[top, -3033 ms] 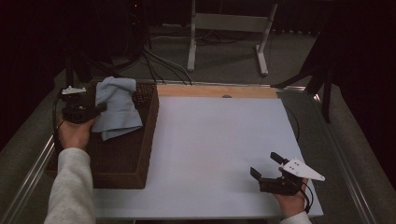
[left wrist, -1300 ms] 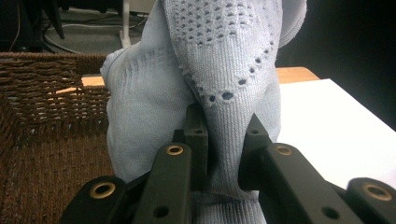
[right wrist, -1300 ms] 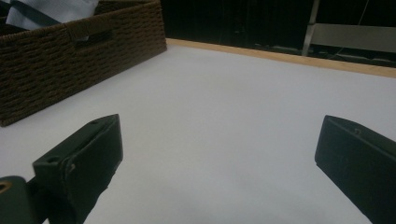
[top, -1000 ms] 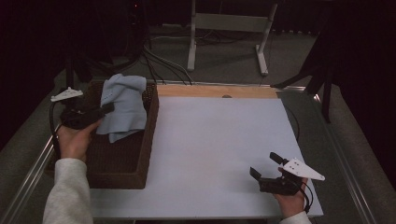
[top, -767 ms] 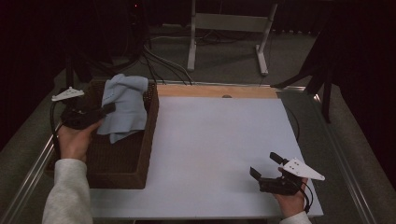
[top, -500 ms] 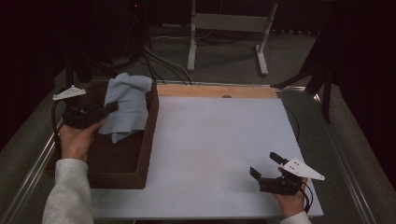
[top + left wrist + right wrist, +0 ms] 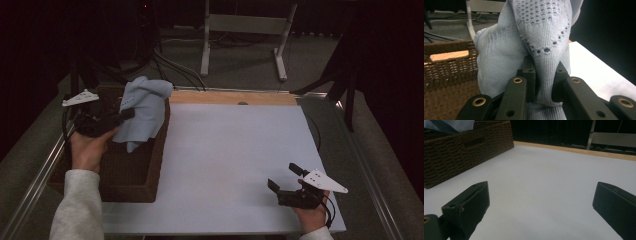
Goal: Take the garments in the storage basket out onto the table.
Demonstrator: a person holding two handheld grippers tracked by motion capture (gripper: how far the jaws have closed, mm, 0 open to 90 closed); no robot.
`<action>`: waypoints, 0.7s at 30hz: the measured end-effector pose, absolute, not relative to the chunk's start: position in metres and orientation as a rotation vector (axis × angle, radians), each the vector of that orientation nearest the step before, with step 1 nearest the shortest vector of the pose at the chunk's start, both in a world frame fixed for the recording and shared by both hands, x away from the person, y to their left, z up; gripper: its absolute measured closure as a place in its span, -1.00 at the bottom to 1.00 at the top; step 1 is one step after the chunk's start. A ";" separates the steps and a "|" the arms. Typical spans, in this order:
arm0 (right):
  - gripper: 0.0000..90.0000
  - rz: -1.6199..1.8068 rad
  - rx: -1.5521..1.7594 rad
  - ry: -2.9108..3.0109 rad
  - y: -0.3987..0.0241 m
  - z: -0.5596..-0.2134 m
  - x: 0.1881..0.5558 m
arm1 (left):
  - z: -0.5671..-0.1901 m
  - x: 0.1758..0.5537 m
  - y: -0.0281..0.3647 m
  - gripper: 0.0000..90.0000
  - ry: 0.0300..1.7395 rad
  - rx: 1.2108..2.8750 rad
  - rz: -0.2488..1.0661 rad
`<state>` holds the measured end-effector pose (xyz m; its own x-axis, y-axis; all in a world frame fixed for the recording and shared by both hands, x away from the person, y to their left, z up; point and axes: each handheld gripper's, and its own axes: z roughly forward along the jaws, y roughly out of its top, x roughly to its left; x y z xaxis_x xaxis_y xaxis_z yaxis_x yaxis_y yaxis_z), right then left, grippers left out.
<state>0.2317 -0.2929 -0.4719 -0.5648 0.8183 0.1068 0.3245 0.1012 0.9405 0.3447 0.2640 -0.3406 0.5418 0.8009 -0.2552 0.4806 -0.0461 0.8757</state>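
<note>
Pale-blue knit garment (image 7: 141, 112) hangs clamped in the left gripper (image 7: 544, 82) above the wicker basket (image 7: 131, 172); right gripper (image 7: 541, 205) gapes.

In the left gripper view, the pale blue knitted garment (image 7: 524, 50) runs past the top edge and drops out of sight behind the jaws at the bottom. In the high view it covers the far right corner of the brown wicker basket (image 7: 127, 175), so the basket's contents there cannot be told. The basket's near left corner lies under a white sleeve (image 7: 75, 210).
</note>
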 end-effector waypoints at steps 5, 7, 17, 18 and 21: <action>-0.98 1.469 1.113 1.939 -0.293 -0.472 0.232 | -0.338 0.344 0.255 0.76 1.055 1.704 0.359; -0.97 1.470 1.114 1.938 -0.293 -0.472 0.232 | -0.338 0.344 0.251 0.76 1.046 1.709 0.353; -0.97 1.471 1.114 1.935 -0.293 -0.472 0.232 | -0.337 0.347 0.230 0.76 0.994 1.724 0.311; -0.97 1.470 1.114 1.936 -0.293 -0.472 0.232 | -0.337 0.347 0.228 0.76 0.990 1.724 0.308; -0.97 1.471 1.113 1.934 -0.294 -0.471 0.232 | -0.338 0.347 0.222 0.76 0.975 1.737 0.296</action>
<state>0.2315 -0.2936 -0.4714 -0.5638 0.8189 0.1070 0.3215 0.0983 0.9418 0.3472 0.2215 -0.3377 0.6342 0.7295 -0.2564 0.4636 -0.0934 0.8811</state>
